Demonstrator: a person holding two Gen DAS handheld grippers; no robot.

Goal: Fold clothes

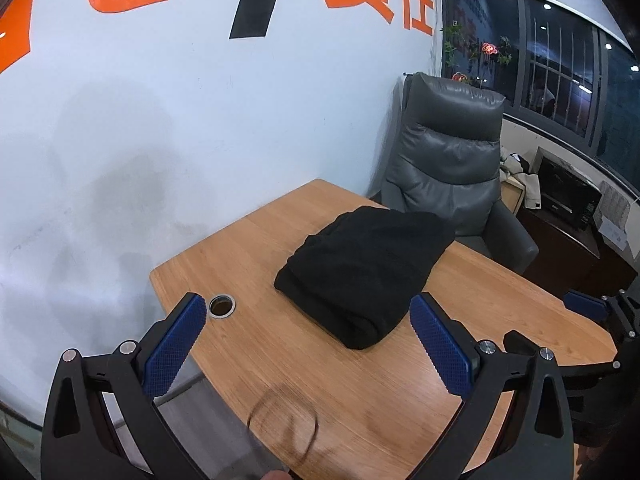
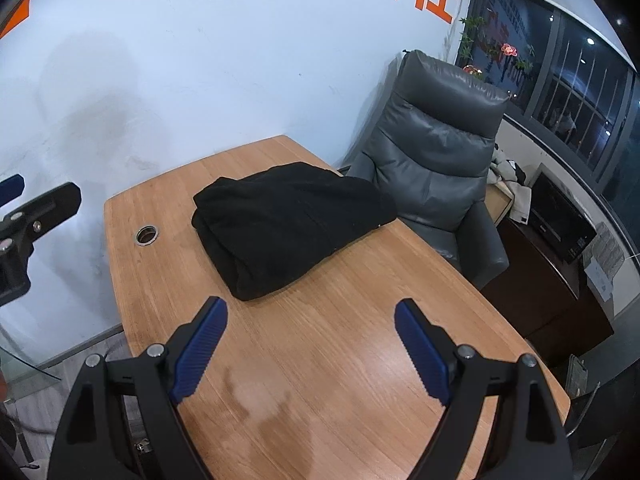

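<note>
A black garment (image 1: 362,270) (image 2: 288,224) lies folded in a thick bundle on the far half of the wooden table (image 1: 400,380) (image 2: 340,360). My left gripper (image 1: 308,316) hovers over the table's near left part, its blue pads wide apart and empty; the right pad overlaps the bundle's near corner in the picture. My right gripper (image 2: 310,320) stands open above bare wood, a short way in front of the bundle, holding nothing. The left gripper's tip (image 2: 24,208) shows at the left edge of the right wrist view. At the right edge of the left wrist view, the right gripper (image 1: 596,308) is visible.
A metal-rimmed cable hole (image 1: 222,306) (image 2: 147,235) sits in the table left of the garment. A grey leather armchair (image 1: 452,168) (image 2: 432,160) stands behind the table by the white wall. A dark cabinet with a black appliance (image 2: 560,220) lies to the right, under windows.
</note>
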